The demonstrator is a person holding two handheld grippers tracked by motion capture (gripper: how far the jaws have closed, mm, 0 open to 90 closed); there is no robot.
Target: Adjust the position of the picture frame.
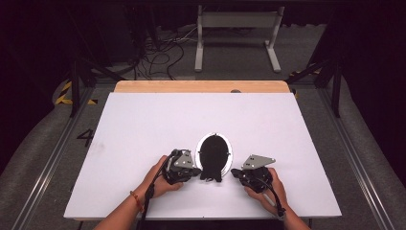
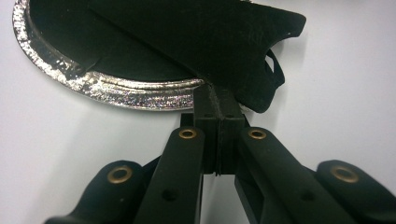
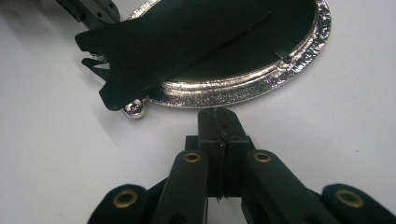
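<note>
Care matters: our left claw (image 2: pixel 217 109), pinched empty, noses under the black velvet stand flap (image 2: pixel 201 37) of the silver oval picture frame (image 1: pixel 214 152). We should hold the right claw (image 3: pixel 218 122), also closed on nothing, against the near-right rim so nothing slides on the white counter (image 1: pixel 143 124).

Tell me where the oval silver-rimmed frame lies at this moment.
In the high view the oval frame lies face down on the white table, near its front edge and about mid-width, between the left tongs and the right tongs.

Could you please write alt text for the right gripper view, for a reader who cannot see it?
The right claw, jaws shut and empty, points at the silver rim of an oval frame lying on a white table. A black stand flap lies across the frame's black back, beside a small silver ball foot.
</note>
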